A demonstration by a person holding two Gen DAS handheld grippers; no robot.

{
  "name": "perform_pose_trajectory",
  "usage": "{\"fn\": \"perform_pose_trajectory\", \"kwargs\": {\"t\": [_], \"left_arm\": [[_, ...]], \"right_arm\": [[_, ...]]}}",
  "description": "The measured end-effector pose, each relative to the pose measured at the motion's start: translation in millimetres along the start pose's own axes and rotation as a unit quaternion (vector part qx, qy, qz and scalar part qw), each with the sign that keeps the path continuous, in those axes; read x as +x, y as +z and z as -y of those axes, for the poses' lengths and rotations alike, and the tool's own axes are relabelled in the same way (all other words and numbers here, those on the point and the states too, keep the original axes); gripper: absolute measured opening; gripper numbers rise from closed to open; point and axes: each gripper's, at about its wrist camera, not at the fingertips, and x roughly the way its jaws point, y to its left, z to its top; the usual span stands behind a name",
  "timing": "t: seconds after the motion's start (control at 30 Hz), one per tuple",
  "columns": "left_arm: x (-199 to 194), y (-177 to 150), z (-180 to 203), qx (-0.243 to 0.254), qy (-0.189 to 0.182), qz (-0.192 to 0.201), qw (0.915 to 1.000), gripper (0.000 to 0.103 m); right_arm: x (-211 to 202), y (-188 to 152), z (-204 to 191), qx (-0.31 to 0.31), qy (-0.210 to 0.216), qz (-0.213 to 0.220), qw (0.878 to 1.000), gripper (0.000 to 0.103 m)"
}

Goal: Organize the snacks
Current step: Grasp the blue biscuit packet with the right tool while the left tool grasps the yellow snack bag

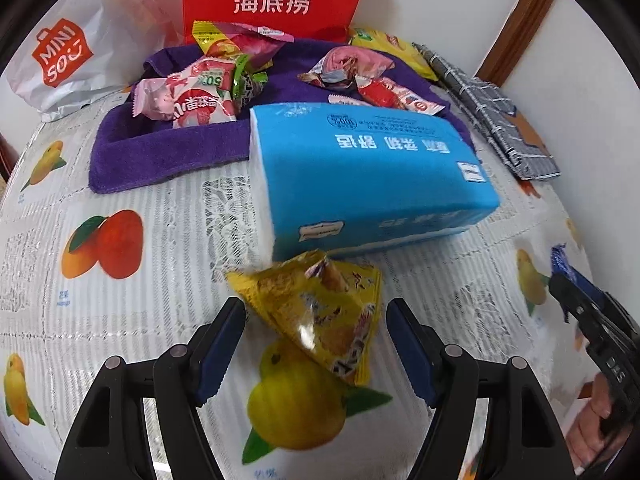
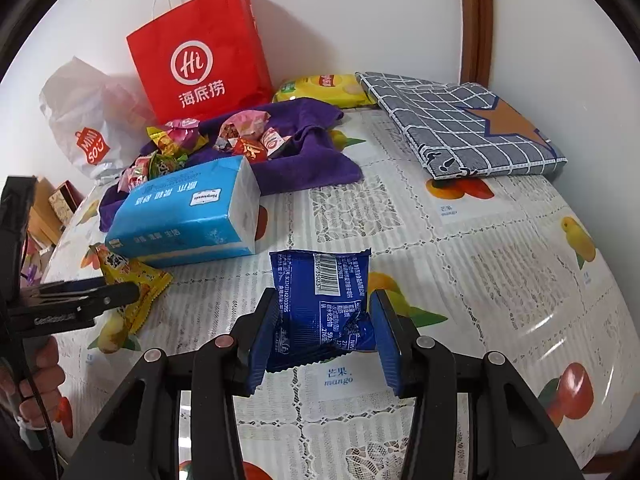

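A yellow snack packet (image 1: 320, 312) lies on the table between the fingers of my left gripper (image 1: 316, 344), which is open around it without clamping it. It also shows in the right wrist view (image 2: 136, 280). My right gripper (image 2: 324, 336) is shut on a blue snack packet (image 2: 320, 300), whose lower part is crumpled between the pads. Several pink, red and green snack packets (image 1: 200, 92) lie on a purple towel (image 1: 160, 148) behind a blue tissue pack (image 1: 360, 168).
A red paper bag (image 2: 200, 56) and a white Miniso bag (image 2: 88, 128) stand against the back wall. A yellow chip bag (image 2: 324, 88) and a folded grey checked cloth (image 2: 460, 124) lie at the back right. The fruit-print tablecloth (image 2: 480, 260) covers the table.
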Motion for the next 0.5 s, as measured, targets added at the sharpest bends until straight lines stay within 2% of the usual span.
{"fn": "perform_pose_trajectory", "kwargs": {"t": [0.5], "left_arm": [[9, 1, 8, -0.002, 0.031, 0.019, 0.9993, 0.069]], "right_arm": [[19, -10, -13, -0.044, 0.002, -0.018, 0.999, 0.046]]}}
